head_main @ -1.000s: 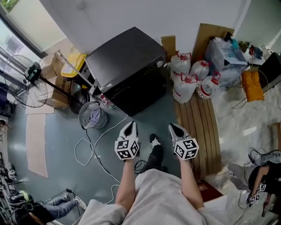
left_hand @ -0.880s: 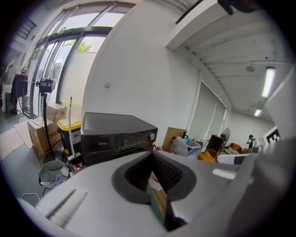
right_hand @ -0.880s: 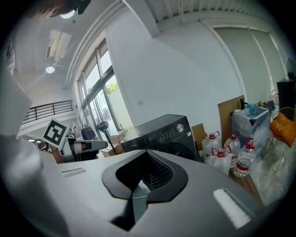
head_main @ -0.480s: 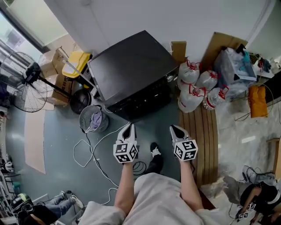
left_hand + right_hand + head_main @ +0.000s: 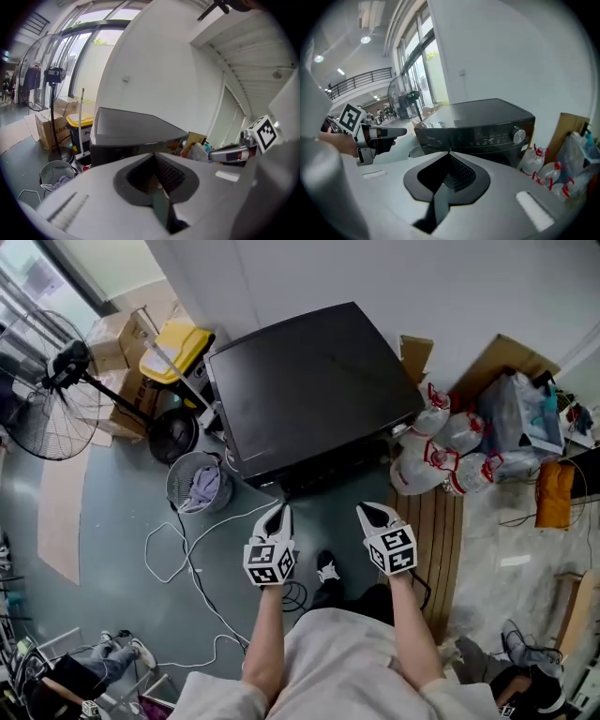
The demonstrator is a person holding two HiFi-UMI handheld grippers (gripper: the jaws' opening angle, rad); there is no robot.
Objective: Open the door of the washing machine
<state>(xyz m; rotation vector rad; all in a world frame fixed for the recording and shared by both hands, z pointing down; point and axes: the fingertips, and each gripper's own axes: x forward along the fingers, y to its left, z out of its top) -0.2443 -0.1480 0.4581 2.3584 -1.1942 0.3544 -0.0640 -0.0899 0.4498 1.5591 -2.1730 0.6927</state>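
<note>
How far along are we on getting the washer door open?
Done: nothing yet. No door swings out from the front of the washing machine, and in the right gripper view the door is hidden below the control panel. In hand: the left claw and right claw are shut, empty and short of the front. Left: reach the door, grip it and pull it open.

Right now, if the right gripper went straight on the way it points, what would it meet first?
The right gripper would probably meet the dark front of the washing machine first; nothing shows in between, though depth is unclear.
</note>
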